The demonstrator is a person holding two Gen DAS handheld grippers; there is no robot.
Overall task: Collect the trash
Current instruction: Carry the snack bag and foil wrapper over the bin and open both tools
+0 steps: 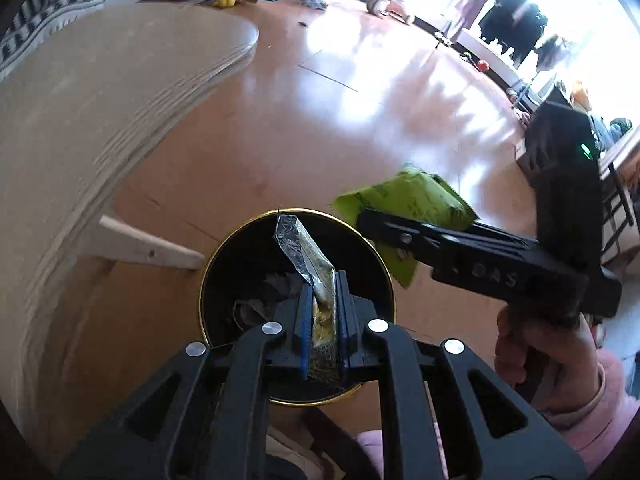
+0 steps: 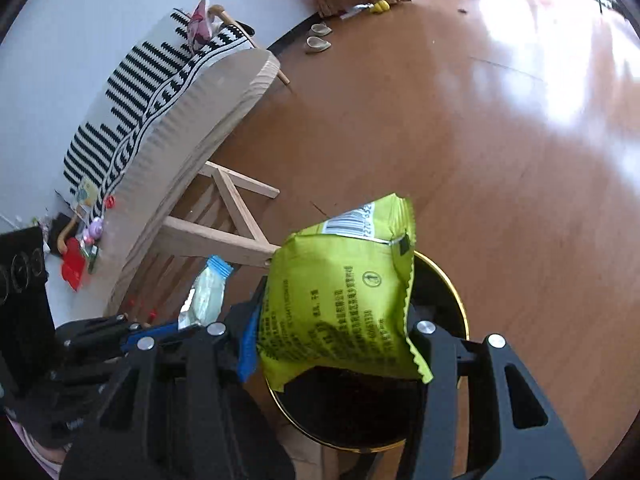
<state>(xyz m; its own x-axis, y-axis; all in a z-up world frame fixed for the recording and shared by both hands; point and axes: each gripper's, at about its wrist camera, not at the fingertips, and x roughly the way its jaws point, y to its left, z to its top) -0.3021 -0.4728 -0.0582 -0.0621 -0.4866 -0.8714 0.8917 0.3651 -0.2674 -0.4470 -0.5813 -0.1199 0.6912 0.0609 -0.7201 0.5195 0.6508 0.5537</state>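
- The glossy brown wooden floor (image 1: 328,128) fills most of both views; strong light falls on it at the far side.
- The round pale wooden table top (image 1: 100,92) stands at the left in the left wrist view; its light wooden crossed legs (image 2: 236,216) show under it in the right wrist view; a black-and-white striped cloth (image 2: 132,100) lies along its far edge, with small coloured things near it that are too small to tell.
- The round black trash bin with a thin gold rim (image 1: 256,220) stands on the floor just beside the table legs; dark crumpled things lie inside it, not clear.
- The right gripper (image 2: 332,344), black with blue pads, is clamped on a lime-green plastic snack bag (image 2: 340,292) with black print and a barcode; the bag hangs over the bin, partly across its rim.
- A hand in a pink sleeve (image 1: 548,356) holds the handle of the right gripper.
- The left gripper (image 1: 323,312), also black with blue pads, has narrow jaws pinching a small silver foil wrapper with a yellowish face (image 1: 308,252); the wrapper stands up between the pads, directly over the open bin.
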